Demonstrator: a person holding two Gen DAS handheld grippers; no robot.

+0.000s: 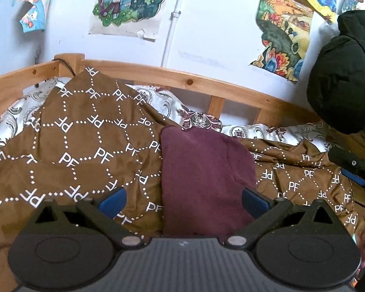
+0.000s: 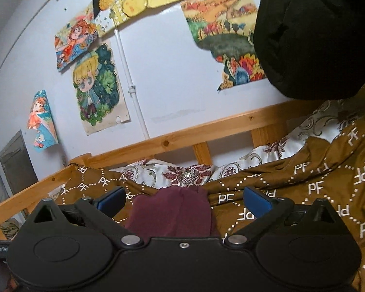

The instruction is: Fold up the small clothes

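A small maroon garment (image 1: 204, 177) lies folded on a brown bedspread (image 1: 80, 146) printed with white "PF" letters. My left gripper (image 1: 183, 198) is open just above its near end, blue pads spread wide, holding nothing. The garment also shows in the right wrist view (image 2: 172, 209), straight ahead of my right gripper (image 2: 185, 200), which is open and empty. The right gripper's black finger shows at the right edge of the left wrist view (image 1: 352, 164). The garment's near edge is hidden behind both gripper bodies.
A wooden bed rail (image 1: 194, 82) runs along the far side against a white wall with drawings. A white patterned pillow (image 1: 199, 116) lies behind the garment. A black padded jacket (image 1: 345, 73) hangs at the right, also in the right wrist view (image 2: 314, 36).
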